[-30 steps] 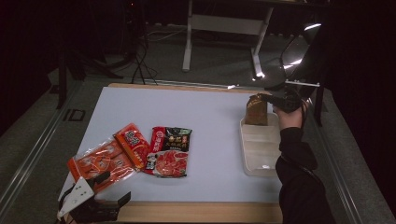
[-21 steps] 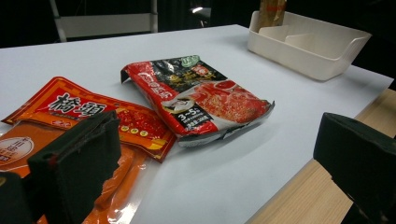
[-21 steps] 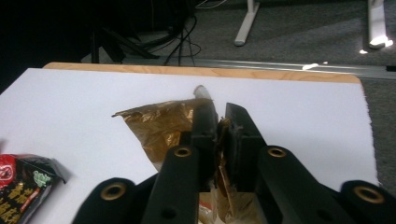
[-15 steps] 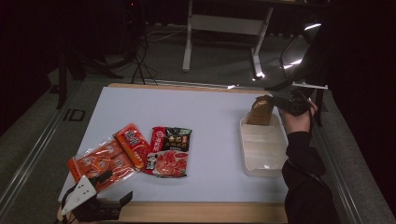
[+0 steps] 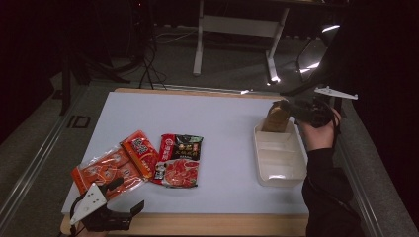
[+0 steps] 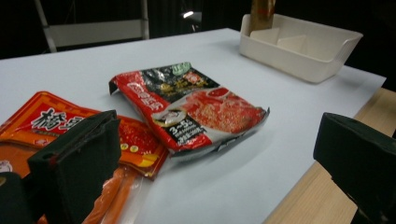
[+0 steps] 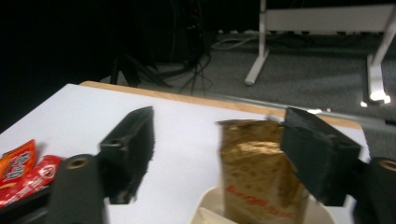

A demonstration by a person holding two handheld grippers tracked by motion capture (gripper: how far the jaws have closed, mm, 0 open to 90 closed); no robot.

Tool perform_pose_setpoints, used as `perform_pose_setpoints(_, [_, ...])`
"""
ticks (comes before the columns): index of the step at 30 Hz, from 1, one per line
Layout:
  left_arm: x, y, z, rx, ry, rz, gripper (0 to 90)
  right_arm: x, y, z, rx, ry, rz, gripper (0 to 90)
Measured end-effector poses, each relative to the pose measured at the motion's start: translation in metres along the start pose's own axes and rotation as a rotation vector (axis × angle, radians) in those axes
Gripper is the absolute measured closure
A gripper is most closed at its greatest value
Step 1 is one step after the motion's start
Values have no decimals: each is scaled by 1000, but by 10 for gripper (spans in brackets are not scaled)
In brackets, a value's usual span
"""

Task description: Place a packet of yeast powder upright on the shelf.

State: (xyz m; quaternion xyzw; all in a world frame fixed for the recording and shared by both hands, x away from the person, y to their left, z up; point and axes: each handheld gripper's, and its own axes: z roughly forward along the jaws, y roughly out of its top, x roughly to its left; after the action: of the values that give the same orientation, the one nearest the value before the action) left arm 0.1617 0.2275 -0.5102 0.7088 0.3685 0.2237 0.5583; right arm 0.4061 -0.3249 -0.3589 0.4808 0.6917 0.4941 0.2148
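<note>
In the right gripper view, my right gripper (image 7: pixel 217 154) has its two black jaws spread wide apart, and the brown paper pouch with red print (image 7: pixel 259 175) stands between them, nearer to the jaw on the right side of that view. I cannot tell if this jaw touches the pouch or only covers its edge. The pouch stands upright in the far end of the white plastic tray with dividers (image 7: pixel 205 212).

The high view gives what this camera cannot: the whole tray (image 5: pixel 279 175) lies just below my right hand (image 5: pixel 320 133), and its nearer compartments look empty. It also shows the pouch (image 5: pixel 276 117) just left of the gripper.

My left gripper (image 6: pixel 219 163) is also wide open and holds nothing. Just ahead of it, in its own view, lies a red and black glossy food packet (image 6: pixel 191 109), and by the jaw on the left side lie two flat orange-red snack packets (image 6: pixel 46 123). The high view shows this gripper (image 5: pixel 121 197) at the table's near edge.
</note>
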Motion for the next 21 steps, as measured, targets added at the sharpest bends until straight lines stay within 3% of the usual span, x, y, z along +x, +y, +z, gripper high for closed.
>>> perform_pose_setpoints(3, [1,2,1,-20,-45,-44,12,17,-3,-9,-13,43,-19,147])
perform_pose_setpoints(5, [-1,2,2,-16,-50,-39,12,29,-9,-16,-30,79,-36,135])
perform_pose_setpoints(8, [-3,3,3,21,-48,-25,12,39,-18,-23,-45,141,-16,128])
perform_pose_setpoints(12, [-5,4,5,61,-64,-35,12,50,-31,-28,-43,140,-48,139])
perform_pose_setpoints(21, [-3,4,4,83,-50,-64,12,66,-62,-43,-32,210,-97,143])
